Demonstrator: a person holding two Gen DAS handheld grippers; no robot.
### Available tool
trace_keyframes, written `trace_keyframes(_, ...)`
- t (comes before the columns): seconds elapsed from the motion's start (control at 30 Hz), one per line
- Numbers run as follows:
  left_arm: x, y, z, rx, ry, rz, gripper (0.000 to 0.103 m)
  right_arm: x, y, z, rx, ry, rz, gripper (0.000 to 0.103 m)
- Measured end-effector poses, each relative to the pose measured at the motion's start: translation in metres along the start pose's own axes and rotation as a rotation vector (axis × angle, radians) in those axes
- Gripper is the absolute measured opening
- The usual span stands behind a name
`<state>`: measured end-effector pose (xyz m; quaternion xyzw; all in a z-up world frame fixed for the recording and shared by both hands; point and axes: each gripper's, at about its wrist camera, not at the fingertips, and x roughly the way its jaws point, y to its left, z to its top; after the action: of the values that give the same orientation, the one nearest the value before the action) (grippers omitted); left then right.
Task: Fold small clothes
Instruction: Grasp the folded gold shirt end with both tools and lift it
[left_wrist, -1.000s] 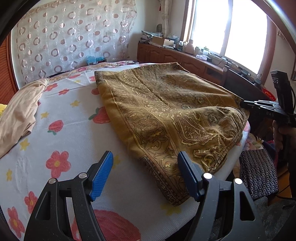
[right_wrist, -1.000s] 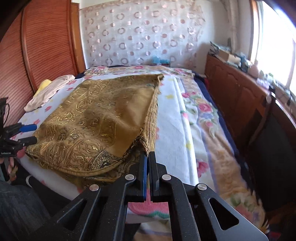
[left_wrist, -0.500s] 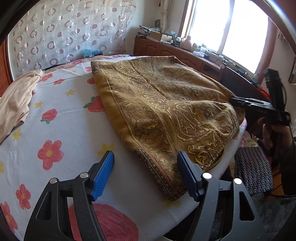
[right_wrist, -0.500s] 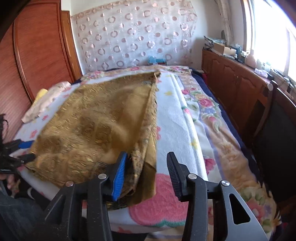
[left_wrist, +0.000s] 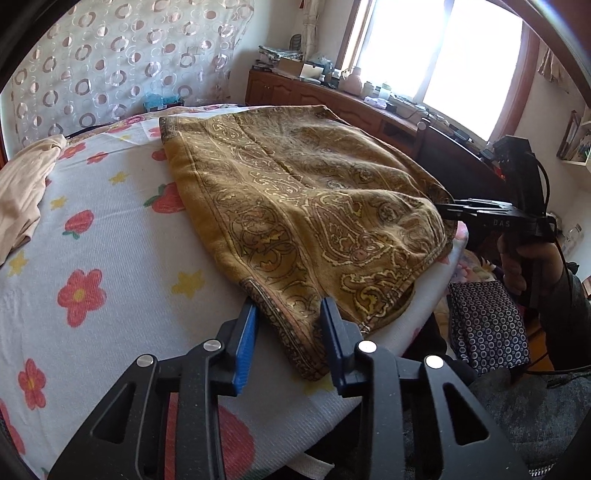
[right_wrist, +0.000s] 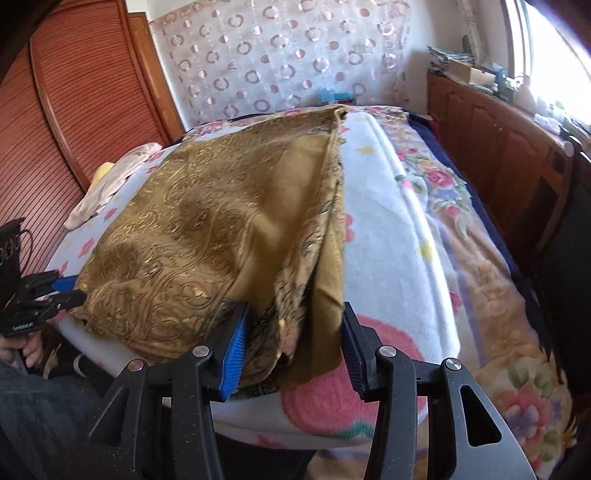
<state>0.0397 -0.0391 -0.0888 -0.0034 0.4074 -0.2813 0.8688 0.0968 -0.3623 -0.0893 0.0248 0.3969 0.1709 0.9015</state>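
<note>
- Lying flat on the bed (left_wrist: 110, 236), the gold paisley cloth (left_wrist: 295, 206) runs its long axis from the bed's near edge toward the circle-patterned curtain (left_wrist: 122, 55).
- Left gripper (left_wrist: 288, 332): jaws apart, straddling the cloth's near corner, not clamped.
- Right gripper (right_wrist: 291, 343): jaws apart around the cloth's other near corner, whose layered edges hang over the bed's edge.
- Bed cover: white, ribbed, printed with red flowers and yellow stars.
- Beige garment (left_wrist: 26, 192) left of the cloth; wooden cabinets (right_wrist: 491, 133) right of the bed, under a window.
</note>
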Motion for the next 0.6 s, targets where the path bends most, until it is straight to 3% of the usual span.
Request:
trace_keyframes(0.07,0.000,-0.001,0.000,0.005,0.002,0.002,0.035,0.000,0.003,-0.001,-0.017,0.011,0.012,0.048)
trace_keyframes(0.13,0.000,-0.003,0.000,0.016,0.000,0.006,0.034,0.000,0.009,-0.001,-0.053,0.023,0.017,0.041)
trace_keyframes(0.2,0.001,-0.004,0.000,0.022,0.002,-0.008,0.015,0.002,0.016,-0.001,-0.088,0.032,0.017,0.027)
trace_keyframes(0.27,0.000,-0.005,0.001,0.026,-0.007,-0.001,0.009,0.002,0.016,0.000,-0.091,0.017,0.018,0.012)
trace_keyframes(0.5,-0.038,0.002,0.027,-0.028,-0.164,-0.029,0.005,-0.027,0.007,0.011,0.003,-0.167,0.108,0.008)
trace_keyframes(0.6,-0.053,0.003,0.048,-0.020,-0.235,-0.008,0.005,-0.035,0.007,0.025,0.000,-0.217,0.127,0.008)
